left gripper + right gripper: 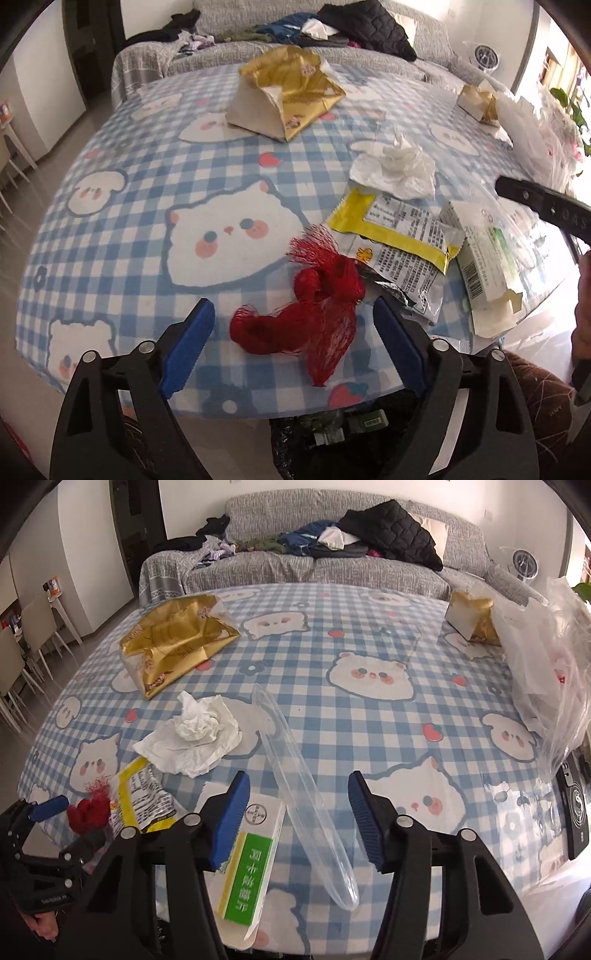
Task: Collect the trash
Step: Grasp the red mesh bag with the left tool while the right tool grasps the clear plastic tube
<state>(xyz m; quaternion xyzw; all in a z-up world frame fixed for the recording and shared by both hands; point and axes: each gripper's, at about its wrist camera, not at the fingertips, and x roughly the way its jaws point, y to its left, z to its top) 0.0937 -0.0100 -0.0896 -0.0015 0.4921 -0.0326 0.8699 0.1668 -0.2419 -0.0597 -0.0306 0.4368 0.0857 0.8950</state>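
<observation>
My left gripper (293, 314) is open near the table's front edge, its blue pads on either side of a red mesh net (317, 314) without touching it. To the right of the net lie a yellow snack wrapper (399, 232), a crumpled tissue (399, 166) and a white and green medicine box (484, 258). My right gripper (299, 781) is open over a long clear plastic tray (306, 805), and its pads stand clear of the tray. The medicine box (251, 856) lies under the right gripper's left finger.
A torn gold bag (173, 642) and a small gold and white box (469, 618) sit farther back on the checked tablecloth (332, 720). Clear plastic bags (546, 657) pile up at the right edge. A black-lined bin (332, 432) stands below the front edge. A clothes-covered sofa (332, 565) is behind.
</observation>
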